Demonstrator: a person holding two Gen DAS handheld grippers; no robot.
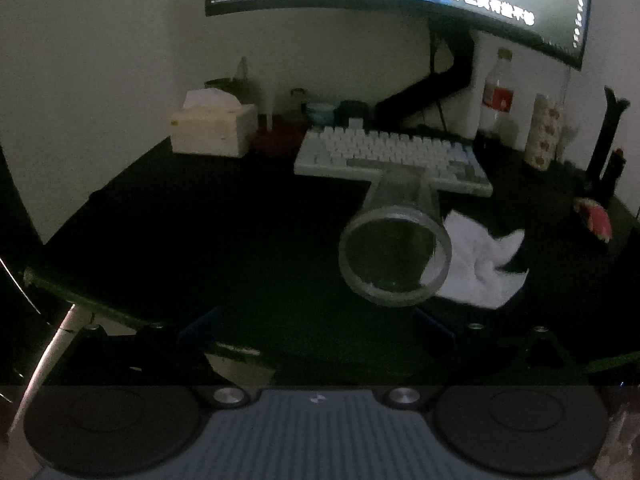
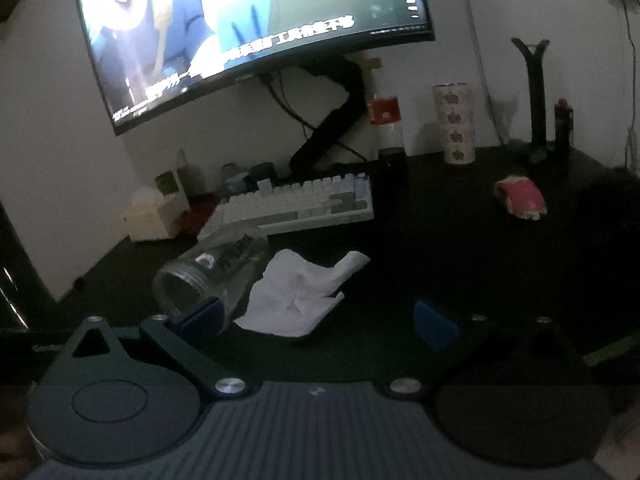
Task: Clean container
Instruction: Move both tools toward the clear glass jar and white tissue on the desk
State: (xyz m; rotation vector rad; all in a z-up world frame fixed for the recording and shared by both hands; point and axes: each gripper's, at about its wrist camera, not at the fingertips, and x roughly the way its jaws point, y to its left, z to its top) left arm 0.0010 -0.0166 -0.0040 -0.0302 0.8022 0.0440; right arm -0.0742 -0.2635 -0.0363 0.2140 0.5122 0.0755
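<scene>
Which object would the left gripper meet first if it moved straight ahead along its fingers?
Probably the clear jar, lying on its side with its open mouth facing the left gripper. The white cloth lies just right of that line. Depth is uncertain.

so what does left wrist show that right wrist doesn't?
Left wrist only: the clear jar's open mouth head-on, empty inside, and the tissue box's front.

Right wrist only: the jar side-on, lying on the desk, a printed mark on its wall, and the monitor's wider picture.

Both: jar beside the white cloth, keyboard, cola bottle, patterned tumbler, red packet. Each hand-held gripper, left and right, is open, holding nothing.
</scene>
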